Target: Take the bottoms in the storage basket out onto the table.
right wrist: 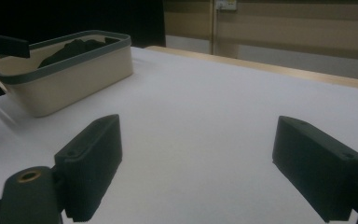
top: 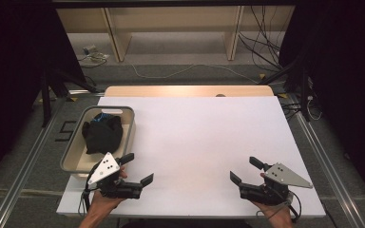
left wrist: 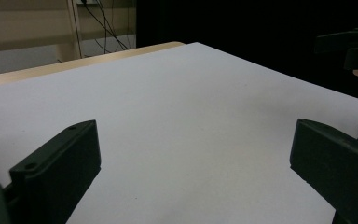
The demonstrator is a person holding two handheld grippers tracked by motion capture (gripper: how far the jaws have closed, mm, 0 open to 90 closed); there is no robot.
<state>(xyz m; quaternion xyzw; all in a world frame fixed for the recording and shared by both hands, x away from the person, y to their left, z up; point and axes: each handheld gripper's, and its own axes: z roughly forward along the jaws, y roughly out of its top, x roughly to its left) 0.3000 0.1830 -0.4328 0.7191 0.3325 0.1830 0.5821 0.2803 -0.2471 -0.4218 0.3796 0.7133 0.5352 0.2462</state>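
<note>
A cream bin point(top: 129, 124) with a grey rim stands at the left of the white table point(top: 204, 137), and a bundle of black cloth point(top: 102, 134) with a bit of blue lies inside it. My left gripper point(top: 137, 167) hovers just in front of the bin's near right corner, open and empty. At the table's front right my right gripper point(top: 245, 169) is open too, with nothing between its jaws. In the right gripper view the bin point(right wrist: 70, 74) sits far left, with the cloth point(right wrist: 74, 48) inside. The left gripper view has its jaws wide apart over the bare table point(left wrist: 182, 112).
Wooden shelving point(top: 171, 28) and loose cables point(top: 261, 47) lie on the floor beyond the table's far edge. Metal rails point(top: 24, 180) run along both sides. The other gripper point(left wrist: 349, 46) shows at the top right of the left gripper view.
</note>
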